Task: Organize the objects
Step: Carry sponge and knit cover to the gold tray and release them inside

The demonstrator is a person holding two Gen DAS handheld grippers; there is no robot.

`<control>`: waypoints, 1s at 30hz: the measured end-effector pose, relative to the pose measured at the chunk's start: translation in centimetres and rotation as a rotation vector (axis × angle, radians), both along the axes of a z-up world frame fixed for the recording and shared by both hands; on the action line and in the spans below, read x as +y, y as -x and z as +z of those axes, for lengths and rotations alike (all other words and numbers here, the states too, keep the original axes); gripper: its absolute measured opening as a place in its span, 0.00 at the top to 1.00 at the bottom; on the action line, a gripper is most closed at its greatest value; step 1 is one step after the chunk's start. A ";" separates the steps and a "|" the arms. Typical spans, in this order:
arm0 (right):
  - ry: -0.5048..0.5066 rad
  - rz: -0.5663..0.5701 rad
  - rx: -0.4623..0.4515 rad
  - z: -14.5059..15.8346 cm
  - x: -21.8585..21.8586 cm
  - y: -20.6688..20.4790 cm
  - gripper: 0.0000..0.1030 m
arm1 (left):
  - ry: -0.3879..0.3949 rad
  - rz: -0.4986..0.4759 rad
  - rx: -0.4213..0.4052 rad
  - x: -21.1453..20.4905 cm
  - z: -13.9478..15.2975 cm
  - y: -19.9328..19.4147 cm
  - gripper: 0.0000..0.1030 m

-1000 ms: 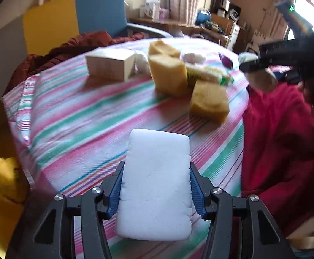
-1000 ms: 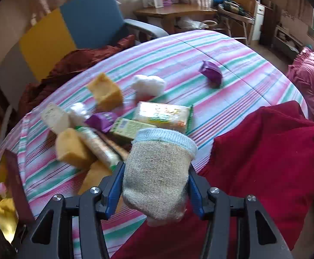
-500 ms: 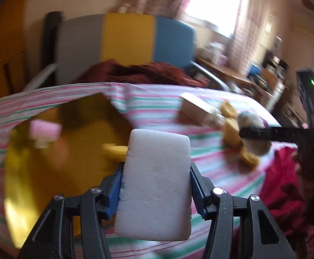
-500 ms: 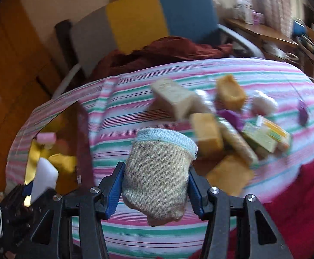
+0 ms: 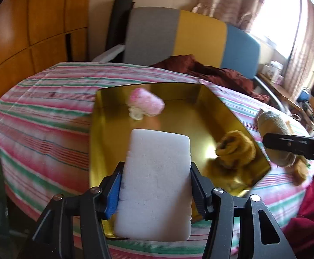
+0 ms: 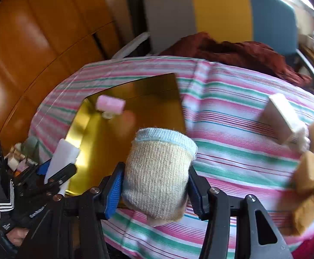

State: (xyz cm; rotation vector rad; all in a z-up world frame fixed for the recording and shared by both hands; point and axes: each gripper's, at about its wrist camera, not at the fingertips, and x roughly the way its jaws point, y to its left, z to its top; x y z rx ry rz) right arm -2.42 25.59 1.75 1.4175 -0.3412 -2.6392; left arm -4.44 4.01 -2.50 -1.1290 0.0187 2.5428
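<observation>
two claws hover over the gold tray (image 5: 100, 129) on the table, left claw (image 5: 156, 191) clamped on a light, squashy white sponge (image 5: 157, 172), right claw (image 6: 154, 186) on a soft knitted pouch (image 6: 157, 172), both gripped across their middles.

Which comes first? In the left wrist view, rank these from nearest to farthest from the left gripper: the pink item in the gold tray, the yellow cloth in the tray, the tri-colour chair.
1. Yellow cloth, right side of the gold tray.
2. Pink item, at the tray's far end.
3. Tri-colour chair, beyond the table.

The left gripper grips a white sponge.
</observation>
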 end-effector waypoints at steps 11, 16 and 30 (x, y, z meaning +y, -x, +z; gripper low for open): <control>0.052 0.188 -0.057 -3.9 -6.9 2.9 0.38 | 0.031 0.076 -0.004 -2.7 -0.6 -0.8 0.34; 0.071 0.191 -0.057 -3.9 -6.7 2.1 0.32 | 0.020 0.110 0.003 -3.6 -0.2 -1.0 0.33; -0.005 0.122 0.010 -2.0 -5.2 -1.0 0.30 | 0.059 0.089 0.095 -1.4 3.2 -2.2 0.29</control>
